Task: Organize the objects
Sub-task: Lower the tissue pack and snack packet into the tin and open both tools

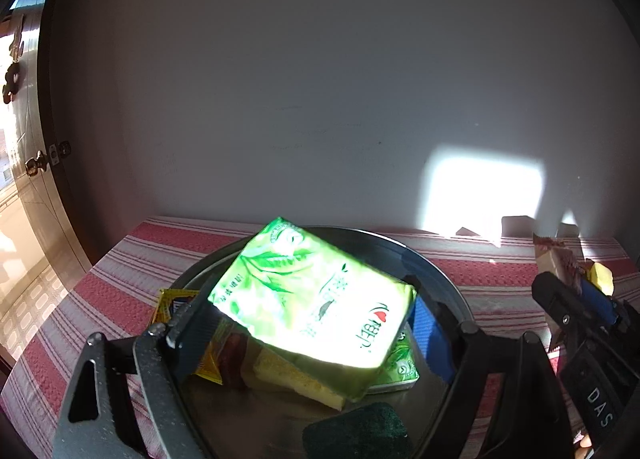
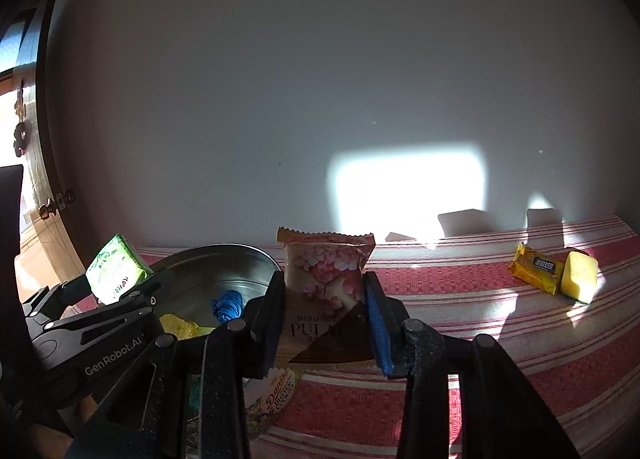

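We see the green tissue pack point(image 1: 316, 299) clamped in our left gripper point(image 1: 312, 323), held above the round metal tin point(image 1: 440, 279). Just right of the tin, our right gripper point(image 2: 324, 323) is clamped on the marshmallow packet point(image 2: 326, 275), over the striped cloth point(image 2: 480, 299).

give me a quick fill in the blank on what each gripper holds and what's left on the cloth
1. The left gripper holds a ____ tissue pack over the metal bowl.
2. The right gripper has its jaws shut on a ____ snack packet.
3. The yellow sponge lies on the ____ tablecloth.

Missing: green; marshmallow; striped
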A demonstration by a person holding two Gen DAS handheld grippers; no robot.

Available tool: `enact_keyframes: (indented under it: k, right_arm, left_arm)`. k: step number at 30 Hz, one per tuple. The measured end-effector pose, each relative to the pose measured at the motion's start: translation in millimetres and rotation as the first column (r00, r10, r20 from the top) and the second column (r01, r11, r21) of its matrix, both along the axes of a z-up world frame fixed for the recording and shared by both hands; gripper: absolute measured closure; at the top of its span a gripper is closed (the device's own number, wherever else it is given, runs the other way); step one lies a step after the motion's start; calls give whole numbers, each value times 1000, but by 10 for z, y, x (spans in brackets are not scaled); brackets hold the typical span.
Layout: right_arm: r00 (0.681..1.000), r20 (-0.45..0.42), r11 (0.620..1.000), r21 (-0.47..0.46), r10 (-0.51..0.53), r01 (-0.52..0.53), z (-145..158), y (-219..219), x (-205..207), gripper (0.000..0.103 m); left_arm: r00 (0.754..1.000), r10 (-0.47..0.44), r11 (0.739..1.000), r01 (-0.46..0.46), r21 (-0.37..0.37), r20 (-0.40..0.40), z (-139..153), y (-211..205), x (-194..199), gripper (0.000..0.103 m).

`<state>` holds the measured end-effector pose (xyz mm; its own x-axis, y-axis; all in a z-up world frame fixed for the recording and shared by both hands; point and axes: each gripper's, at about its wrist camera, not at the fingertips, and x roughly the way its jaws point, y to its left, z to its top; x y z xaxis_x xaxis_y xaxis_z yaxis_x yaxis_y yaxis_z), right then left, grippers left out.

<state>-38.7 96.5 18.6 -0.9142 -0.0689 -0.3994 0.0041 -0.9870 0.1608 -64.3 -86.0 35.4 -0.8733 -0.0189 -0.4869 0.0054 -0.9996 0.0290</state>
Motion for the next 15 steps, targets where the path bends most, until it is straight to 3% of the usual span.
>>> enact_keyframes:
  k: [15]
  right_arm:
    - [995, -6, 994, 45, 104, -103, 86, -586, -255, 62]
  left_arm:
    - [995, 92, 996, -93, 8, 29, 21, -307, -30, 15]
